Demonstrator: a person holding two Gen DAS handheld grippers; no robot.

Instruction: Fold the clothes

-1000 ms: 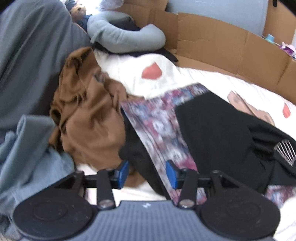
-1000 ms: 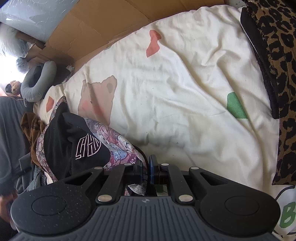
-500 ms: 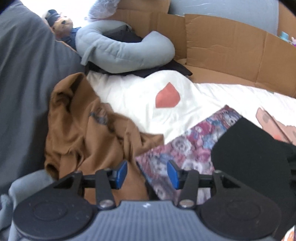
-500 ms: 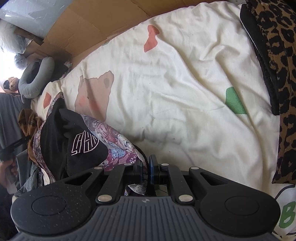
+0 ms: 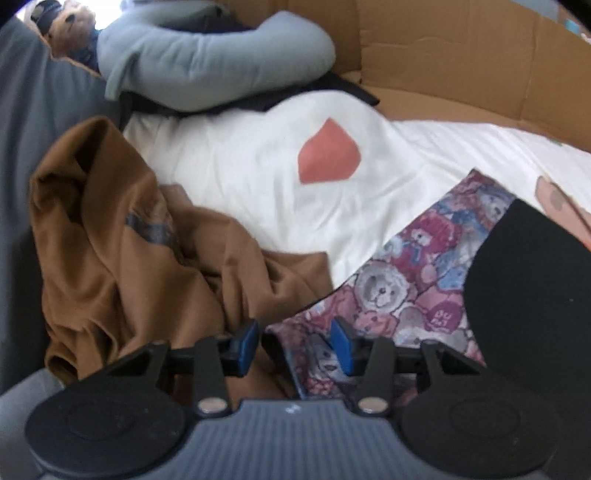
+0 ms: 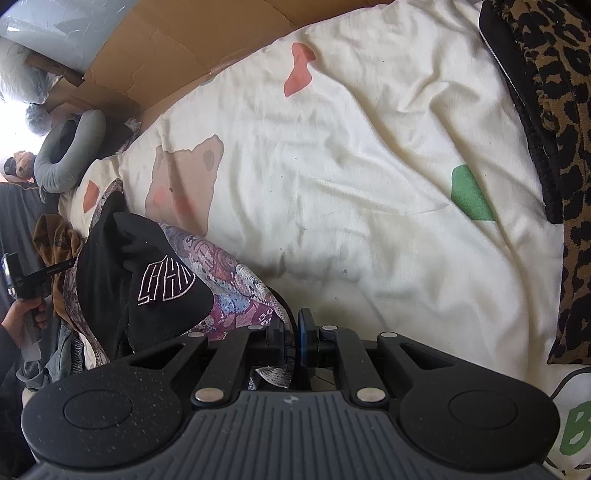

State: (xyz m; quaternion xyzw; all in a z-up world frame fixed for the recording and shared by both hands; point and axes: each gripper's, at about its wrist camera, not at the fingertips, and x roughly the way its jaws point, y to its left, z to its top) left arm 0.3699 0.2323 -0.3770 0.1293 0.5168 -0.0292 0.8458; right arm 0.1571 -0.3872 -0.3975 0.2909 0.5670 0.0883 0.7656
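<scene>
A bear-print garment in purple, red and blue lies on the white bedsheet, with a black garment on top of it. My left gripper is open, its blue pads straddling the near corner of the bear-print garment, next to a crumpled brown garment. My right gripper is shut on the other edge of the bear-print garment. The black garment with a white outlined logo is bunched on it.
A grey neck pillow and a teddy bear lie at the bed's far end. Cardboard lines the wall side. A leopard-print blanket lies at the right. Denim sits near the bed edge.
My left gripper has moved in low over the corner of the bear-print garment, still open. My right gripper stays shut on the fabric and has barely moved.
</scene>
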